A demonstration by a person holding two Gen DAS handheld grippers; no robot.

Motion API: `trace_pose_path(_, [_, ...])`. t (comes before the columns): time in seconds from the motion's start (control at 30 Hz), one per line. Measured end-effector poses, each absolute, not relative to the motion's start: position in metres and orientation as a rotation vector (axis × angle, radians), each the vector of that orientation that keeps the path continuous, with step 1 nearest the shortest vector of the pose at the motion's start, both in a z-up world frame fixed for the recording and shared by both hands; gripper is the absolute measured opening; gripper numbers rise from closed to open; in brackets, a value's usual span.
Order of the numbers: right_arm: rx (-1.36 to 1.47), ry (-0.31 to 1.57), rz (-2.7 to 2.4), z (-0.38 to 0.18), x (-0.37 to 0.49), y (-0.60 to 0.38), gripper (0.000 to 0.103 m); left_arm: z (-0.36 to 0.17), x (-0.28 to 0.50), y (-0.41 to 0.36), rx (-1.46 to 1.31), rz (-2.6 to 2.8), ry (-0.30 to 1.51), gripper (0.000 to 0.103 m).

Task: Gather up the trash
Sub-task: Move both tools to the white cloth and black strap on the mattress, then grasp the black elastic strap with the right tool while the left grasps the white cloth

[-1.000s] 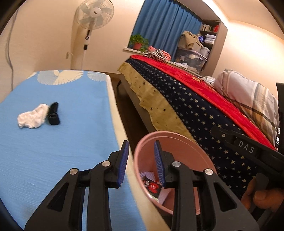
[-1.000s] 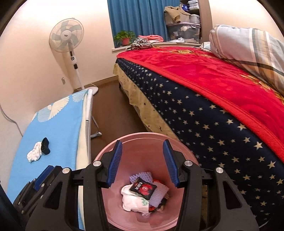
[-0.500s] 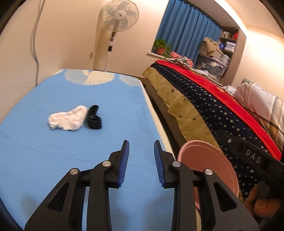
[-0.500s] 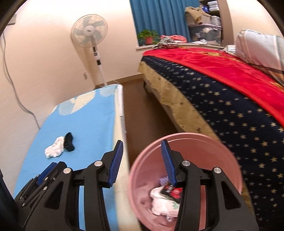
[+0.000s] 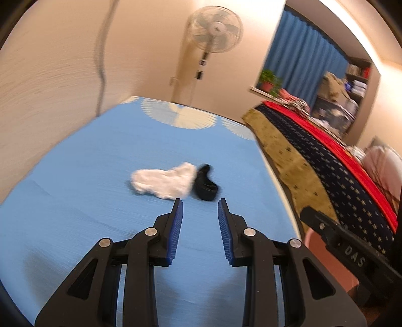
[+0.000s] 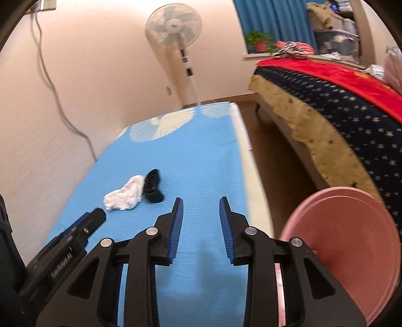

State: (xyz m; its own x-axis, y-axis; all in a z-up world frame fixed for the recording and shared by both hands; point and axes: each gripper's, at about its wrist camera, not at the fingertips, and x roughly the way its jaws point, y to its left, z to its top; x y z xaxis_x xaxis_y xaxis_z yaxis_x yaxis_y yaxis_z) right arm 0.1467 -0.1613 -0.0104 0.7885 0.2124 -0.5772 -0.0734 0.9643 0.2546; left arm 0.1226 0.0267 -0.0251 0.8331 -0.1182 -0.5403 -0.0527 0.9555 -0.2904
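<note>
Near the middle of the left wrist view, a crumpled white cloth (image 5: 163, 182) lies on the blue-covered tabletop (image 5: 100, 176), with a small black item (image 5: 206, 186) touching its right edge. Both sit just past the fingertips of the left gripper (image 5: 200, 201), the white cloth slightly to the left of the left finger's tip and the black item between the two tips and a little beyond them. That gripper's jaws stand apart with blue tabletop showing between the blue pads, and nothing is held.

Seen from the right wrist view, the white cloth (image 6: 125, 195) and black item (image 6: 153, 186) lie left of centre, up and to the left of the right gripper (image 6: 201, 201), clearly apart from it. Its jaws are likewise spread and empty above the tabletop (image 6: 201, 156). The left gripper's body (image 6: 75, 234) shows at the lower left of this frame, near the white cloth.

A pink bin (image 6: 351, 239) fills the lower right of the right wrist view, beside the tabletop's pale edge. Behind it runs a bed (image 6: 351, 120) with a star-patterned navy cover and a red blanket. A white standing fan (image 6: 176, 27) stands against the wall at the top centre, and blue curtains (image 6: 271, 17) hang at the upper right.
</note>
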Motion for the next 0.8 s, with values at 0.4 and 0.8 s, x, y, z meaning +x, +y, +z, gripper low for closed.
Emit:
trace_pose_path(0.4, [0.206,0.692,0.257,-0.027,0.194,-0.116,0.038,-0.039,0.154,0.086,-0.410,0.096,0.613,0.029])
trace_pose_path(0.8, [0.089,0.779,0.315,-0.048,0.236,-0.075,0.050,-0.058,0.194,0.097,-0.468,0.075,0.682,0.029])
